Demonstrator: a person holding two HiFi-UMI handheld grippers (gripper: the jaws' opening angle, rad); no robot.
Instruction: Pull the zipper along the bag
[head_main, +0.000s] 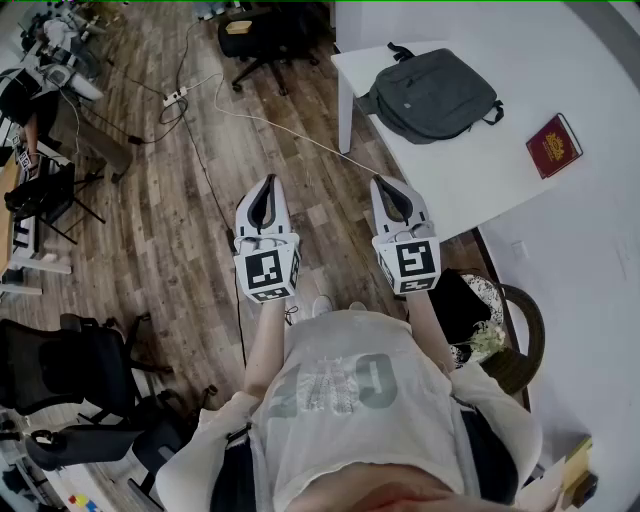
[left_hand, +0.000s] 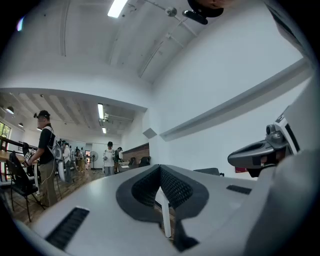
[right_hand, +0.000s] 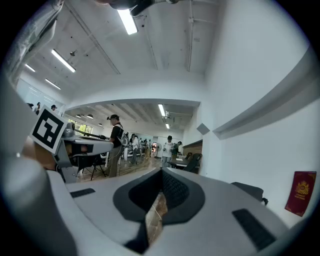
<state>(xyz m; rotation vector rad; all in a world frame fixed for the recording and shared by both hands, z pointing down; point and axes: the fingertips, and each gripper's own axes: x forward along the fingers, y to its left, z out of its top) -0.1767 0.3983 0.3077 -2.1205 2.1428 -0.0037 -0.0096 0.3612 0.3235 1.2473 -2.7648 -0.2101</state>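
1. At the approach stage, by the look of it: no contact yet with the bag (head_main: 432, 95), which lies flat on the white bench (head_main: 480, 170) at about 1 o'clock from both tools and well apart from them.
2. Left hand-held gripper (head_main: 266, 184): jaws together with nothing between them, held level over the wood floor (head_main: 180, 230) and pointing toward 12 o'clock.
3. Right hand-held gripper (head_main: 386, 183): likewise pressed together and empty, beside the left one and near the bench edge.
4. Red booklet (head_main: 553, 145) at 3 o'clock of the bag, apart from it.
5. Next, most likely: move in toward 1 o'clock, open both sets of jaws, pin the bag fabric with one and pinch the zipper pull with the other.
6. Zipper pull too small to make out from here, so needs locating first.
7. Possible snag: the bag sliding on the smooth bench if left unpinned during the pull.
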